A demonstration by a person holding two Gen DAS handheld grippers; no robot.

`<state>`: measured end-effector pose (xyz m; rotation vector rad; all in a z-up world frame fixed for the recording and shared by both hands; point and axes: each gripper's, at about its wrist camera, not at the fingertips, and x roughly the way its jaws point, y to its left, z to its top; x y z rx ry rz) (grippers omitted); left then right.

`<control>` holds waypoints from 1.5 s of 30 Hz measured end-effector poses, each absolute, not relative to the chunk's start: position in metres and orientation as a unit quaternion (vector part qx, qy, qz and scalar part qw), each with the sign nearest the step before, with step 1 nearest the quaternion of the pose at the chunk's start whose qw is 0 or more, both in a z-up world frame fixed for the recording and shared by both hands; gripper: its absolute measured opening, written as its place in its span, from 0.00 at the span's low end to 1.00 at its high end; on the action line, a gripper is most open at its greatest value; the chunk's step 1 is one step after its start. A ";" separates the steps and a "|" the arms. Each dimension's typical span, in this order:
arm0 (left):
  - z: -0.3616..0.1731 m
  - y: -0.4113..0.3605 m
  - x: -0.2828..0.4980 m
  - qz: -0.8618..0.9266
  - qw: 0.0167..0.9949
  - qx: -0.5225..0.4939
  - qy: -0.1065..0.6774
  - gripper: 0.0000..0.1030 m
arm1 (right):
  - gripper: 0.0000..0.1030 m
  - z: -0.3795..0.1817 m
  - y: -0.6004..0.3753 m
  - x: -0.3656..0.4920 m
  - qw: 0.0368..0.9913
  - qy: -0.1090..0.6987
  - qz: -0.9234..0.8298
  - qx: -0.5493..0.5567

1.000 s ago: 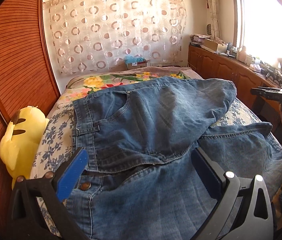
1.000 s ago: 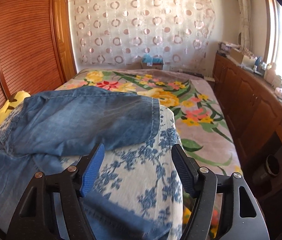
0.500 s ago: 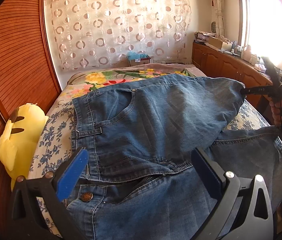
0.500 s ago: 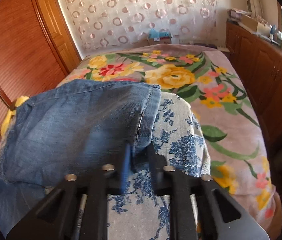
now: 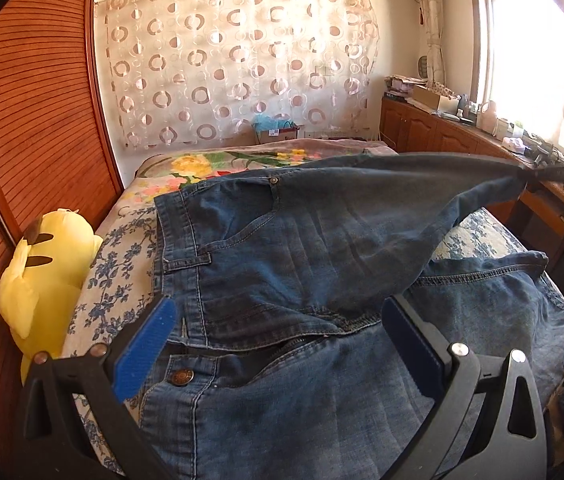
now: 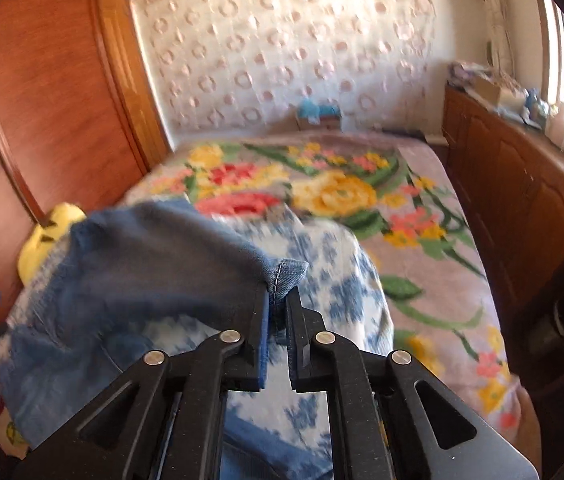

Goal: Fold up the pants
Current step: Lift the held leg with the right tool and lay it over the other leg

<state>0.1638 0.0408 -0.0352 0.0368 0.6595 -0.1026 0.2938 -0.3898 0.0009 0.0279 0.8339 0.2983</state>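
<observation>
pants (image 5: pixel 322 264): blue denim, lying waist-open on the floral bed (image 5: pixel 122 264), one leg lifting off it | right gripper (image 6: pixel 278 312): jaws just closed, pinching that leg's hem | left gripper (image 5: pixel 278 344): hovering spread wide over waistband, gripping nothing

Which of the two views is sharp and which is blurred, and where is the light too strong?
Left wrist view: sharp on the jeans, but the window at the right is burnt out to white, and the fisheye bends the wardrobe. Right wrist view: motion blur smears the floral blanket and the curtain; only the right gripper and the pinched hem stay fairly crisp.
</observation>
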 end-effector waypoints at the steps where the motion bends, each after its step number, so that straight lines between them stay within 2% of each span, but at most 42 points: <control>1: -0.036 0.042 0.164 -0.050 0.944 0.018 0.325 1.00 | 0.15 -0.006 -0.391 0.294 0.898 0.414 0.145 0.015; 3: -0.038 0.044 0.164 -0.048 0.944 0.018 0.327 1.00 | 0.21 -0.013 -0.396 0.289 0.898 0.412 0.155 0.022; 5: -0.039 0.045 0.166 -0.047 0.943 0.018 0.328 1.00 | 0.39 -0.014 -0.403 0.287 0.902 0.399 0.159 0.031; 6: -0.039 0.044 0.167 -0.047 0.943 0.019 0.328 1.00 | 0.40 -0.013 -0.408 0.289 0.905 0.393 0.158 0.038; 14: -0.037 0.029 0.188 -0.052 0.942 0.035 0.329 1.00 | 0.44 -0.028 -0.405 0.353 0.907 0.395 0.143 0.028; 21: -0.034 0.019 0.200 -0.056 0.942 0.046 0.328 1.00 | 0.44 -0.068 -0.392 0.407 0.879 0.454 0.142 0.037; 22: -0.034 0.018 0.200 -0.057 0.942 0.046 0.327 1.00 | 0.43 -0.071 -0.388 0.407 0.875 0.460 0.148 0.038; 25: -0.035 0.016 0.199 -0.059 0.942 0.048 0.328 1.00 | 0.09 -0.064 -0.379 0.396 0.877 0.448 0.169 0.027; 29: -0.035 0.014 0.194 -0.065 0.943 0.044 0.325 1.00 | 0.04 -0.040 -0.361 0.364 0.887 0.412 0.208 0.025; 33: -0.031 0.012 0.194 -0.072 0.945 0.040 0.317 1.00 | 0.04 -0.028 -0.330 0.326 0.880 0.402 0.251 0.020; 45: -0.030 -0.024 0.247 -0.108 0.939 0.064 0.321 1.00 | 0.04 -0.085 -0.286 0.279 0.846 0.461 0.267 -0.022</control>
